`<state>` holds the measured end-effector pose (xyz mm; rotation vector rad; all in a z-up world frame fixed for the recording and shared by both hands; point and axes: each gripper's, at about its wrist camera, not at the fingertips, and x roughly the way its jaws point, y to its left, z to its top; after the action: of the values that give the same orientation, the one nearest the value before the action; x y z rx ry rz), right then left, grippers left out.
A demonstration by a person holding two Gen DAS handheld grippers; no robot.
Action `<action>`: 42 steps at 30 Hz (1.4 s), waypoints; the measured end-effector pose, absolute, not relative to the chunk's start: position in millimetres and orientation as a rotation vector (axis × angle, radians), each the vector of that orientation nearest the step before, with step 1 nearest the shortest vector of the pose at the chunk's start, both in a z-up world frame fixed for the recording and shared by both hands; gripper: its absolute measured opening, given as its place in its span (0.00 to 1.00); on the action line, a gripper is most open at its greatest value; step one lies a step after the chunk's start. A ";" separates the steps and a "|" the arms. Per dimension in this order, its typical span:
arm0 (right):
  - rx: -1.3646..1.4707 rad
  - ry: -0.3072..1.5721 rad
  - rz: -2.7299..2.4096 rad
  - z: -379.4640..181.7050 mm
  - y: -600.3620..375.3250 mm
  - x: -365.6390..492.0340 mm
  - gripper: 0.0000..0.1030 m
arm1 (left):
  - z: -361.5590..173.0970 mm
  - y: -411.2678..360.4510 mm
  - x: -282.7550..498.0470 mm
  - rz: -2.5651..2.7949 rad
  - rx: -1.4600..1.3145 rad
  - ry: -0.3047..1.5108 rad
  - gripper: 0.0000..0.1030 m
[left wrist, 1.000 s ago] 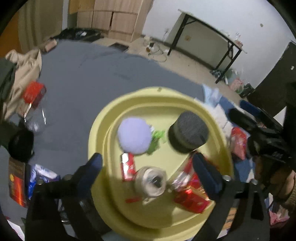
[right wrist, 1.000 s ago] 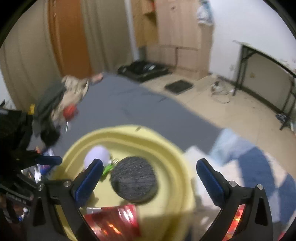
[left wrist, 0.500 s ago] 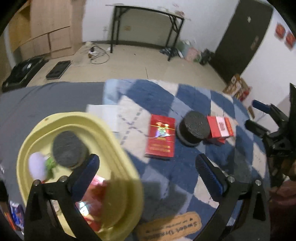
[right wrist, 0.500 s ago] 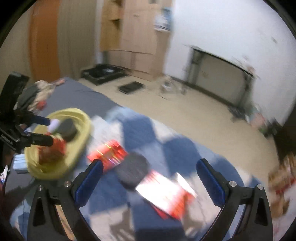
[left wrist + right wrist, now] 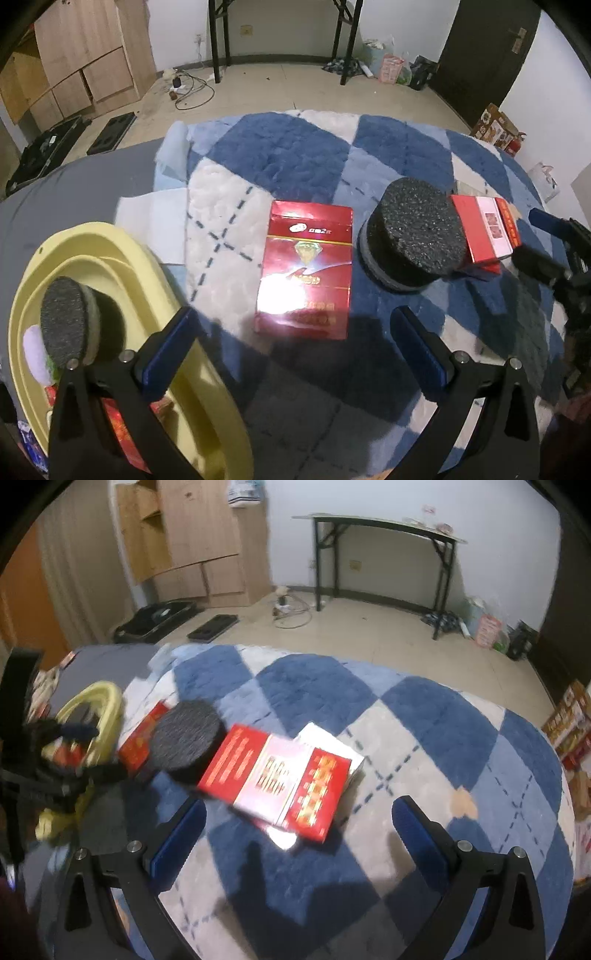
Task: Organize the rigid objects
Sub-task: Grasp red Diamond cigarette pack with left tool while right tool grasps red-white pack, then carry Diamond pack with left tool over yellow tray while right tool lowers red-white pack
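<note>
left hand-held gripper (image 5: 291, 345) released | red box (image 5: 306, 267) just ahead | right hand-held gripper (image 5: 297, 830) released

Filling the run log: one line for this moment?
left gripper: open, empty, over red pack | right gripper: open, empty, near red box | black puck on rug | yellow tray part-filled
</note>
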<state>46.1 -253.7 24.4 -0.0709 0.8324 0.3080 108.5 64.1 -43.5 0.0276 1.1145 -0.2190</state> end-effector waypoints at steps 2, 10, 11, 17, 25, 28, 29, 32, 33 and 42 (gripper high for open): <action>-0.017 0.864 0.275 27.8 -251.0 53.5 1.00 | -48.2 58.7 109.7 -0.225 0.046 1.113 1.00; 0.036 0.920 0.268 20.3 -222.9 74.0 1.00 | -60.7 51.1 113.9 -0.235 0.061 1.124 1.00; 0.021 0.920 0.269 18.8 -218.2 77.1 1.00 | -62.4 50.7 115.0 -0.235 0.059 1.128 1.00; -0.039 0.941 0.220 6.8 -203.6 92.6 1.00 | -66.0 47.7 119.4 -0.245 0.046 1.126 1.00; -0.087 0.924 0.233 -4.2 -202.2 95.1 0.92 | -67.7 48.4 120.4 -0.239 0.080 1.114 0.55; -0.113 0.901 0.258 -2.7 -202.0 91.0 0.91 | -60.2 54.4 117.1 -0.255 0.046 1.099 0.55; -0.112 0.898 0.260 -2.3 -204.0 89.3 0.91 | -56.6 57.4 115.8 -0.257 0.045 1.087 0.55; -0.105 0.894 0.265 0.3 -212.3 81.2 0.91 | -43.2 62.9 109.7 -0.259 0.039 1.047 0.55; -0.105 0.887 0.265 2.0 -215.3 77.3 0.91 | -38.5 65.8 108.2 -0.261 0.028 1.039 0.55; -0.196 0.730 0.390 52.7 -201.8 27.3 0.91 | 33.5 158.6 70.5 -0.139 -0.156 0.919 0.55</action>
<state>27.3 -201.8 52.7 -0.1959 0.7302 0.3902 70.5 158.6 33.5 -0.1562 0.9190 -0.1387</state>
